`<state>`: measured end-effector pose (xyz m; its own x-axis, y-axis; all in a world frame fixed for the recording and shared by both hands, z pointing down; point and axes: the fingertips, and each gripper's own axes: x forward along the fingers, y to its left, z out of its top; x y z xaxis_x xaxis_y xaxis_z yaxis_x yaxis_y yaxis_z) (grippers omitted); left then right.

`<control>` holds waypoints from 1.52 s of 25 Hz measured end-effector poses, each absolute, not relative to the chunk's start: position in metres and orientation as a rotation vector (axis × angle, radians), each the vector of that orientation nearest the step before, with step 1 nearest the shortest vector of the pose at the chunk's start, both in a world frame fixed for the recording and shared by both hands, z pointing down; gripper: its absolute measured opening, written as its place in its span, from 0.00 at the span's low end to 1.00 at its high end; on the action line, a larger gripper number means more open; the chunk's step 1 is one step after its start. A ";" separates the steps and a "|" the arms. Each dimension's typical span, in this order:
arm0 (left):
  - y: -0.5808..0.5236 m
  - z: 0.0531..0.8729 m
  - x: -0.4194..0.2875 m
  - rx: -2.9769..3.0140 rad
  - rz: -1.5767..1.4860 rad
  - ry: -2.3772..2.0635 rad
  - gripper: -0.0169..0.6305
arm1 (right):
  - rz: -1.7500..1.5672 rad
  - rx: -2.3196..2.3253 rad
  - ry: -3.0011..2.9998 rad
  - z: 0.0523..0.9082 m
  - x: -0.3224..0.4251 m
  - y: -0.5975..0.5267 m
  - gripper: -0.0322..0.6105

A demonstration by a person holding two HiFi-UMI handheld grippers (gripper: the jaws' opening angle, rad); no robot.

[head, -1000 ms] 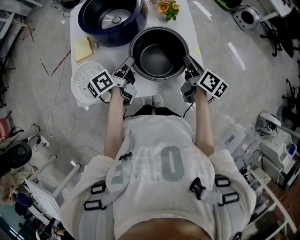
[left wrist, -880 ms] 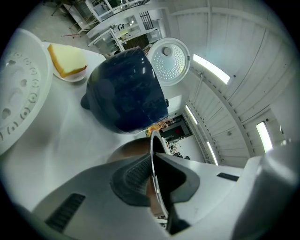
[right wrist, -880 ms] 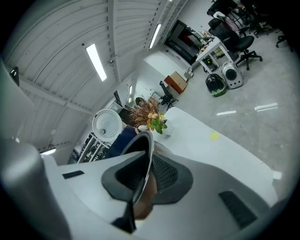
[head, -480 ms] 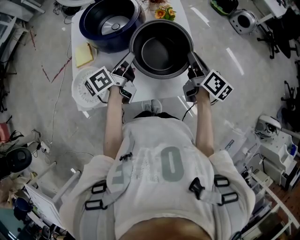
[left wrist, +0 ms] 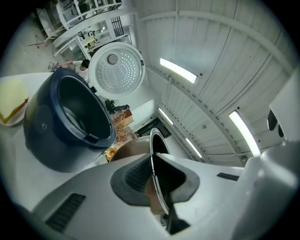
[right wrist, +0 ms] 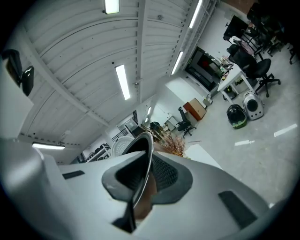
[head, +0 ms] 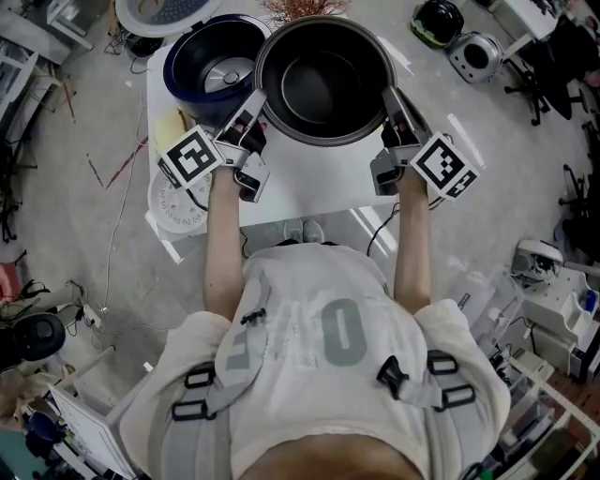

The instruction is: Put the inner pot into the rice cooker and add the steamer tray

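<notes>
The dark metal inner pot [head: 323, 80] hangs above the white table, held by its rim from both sides. My left gripper [head: 255, 105] is shut on the pot's left rim [left wrist: 154, 164], and my right gripper [head: 387, 98] is shut on the right rim [right wrist: 143, 161]. The dark blue rice cooker [head: 211, 67] stands open at the table's far left, just left of the lifted pot; in the left gripper view the rice cooker [left wrist: 65, 122] shows its empty bowl and raised white lid [left wrist: 116, 70]. The white perforated steamer tray [head: 178, 202] lies at the table's near left edge.
A yellow sponge-like block [head: 178, 122] lies next to the cooker. Dried flowers [head: 305, 7] stand at the table's far edge. The white table [head: 300, 187] has floor all round, with cables, chairs and appliances [head: 473, 56] scattered about.
Both grippers have lifted the inner pot up off the table; it now looks larger and sits further up the head view, next to the cooker.
</notes>
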<state>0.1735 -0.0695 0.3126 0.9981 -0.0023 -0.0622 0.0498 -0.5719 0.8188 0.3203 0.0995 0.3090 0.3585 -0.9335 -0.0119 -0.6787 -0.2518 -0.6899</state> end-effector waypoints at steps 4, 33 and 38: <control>-0.078 0.275 0.177 2.242 -0.132 0.056 0.09 | -0.455 -2.001 1.440 0.275 0.325 0.089 0.12; -0.247 0.219 0.096 2.639 -0.137 -0.439 0.10 | -0.504 -1.909 1.672 0.231 0.284 -0.130 0.12; -0.267 0.236 0.100 2.613 -0.085 -0.480 0.10 | -0.577 -1.924 1.681 0.248 0.288 -0.152 0.12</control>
<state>0.0999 -0.2667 0.2365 0.9366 -0.3496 0.0244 -0.3197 -0.8239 0.4679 0.2880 -0.1524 0.2476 0.1406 -0.9899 -0.0180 -0.7704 -0.0979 -0.6300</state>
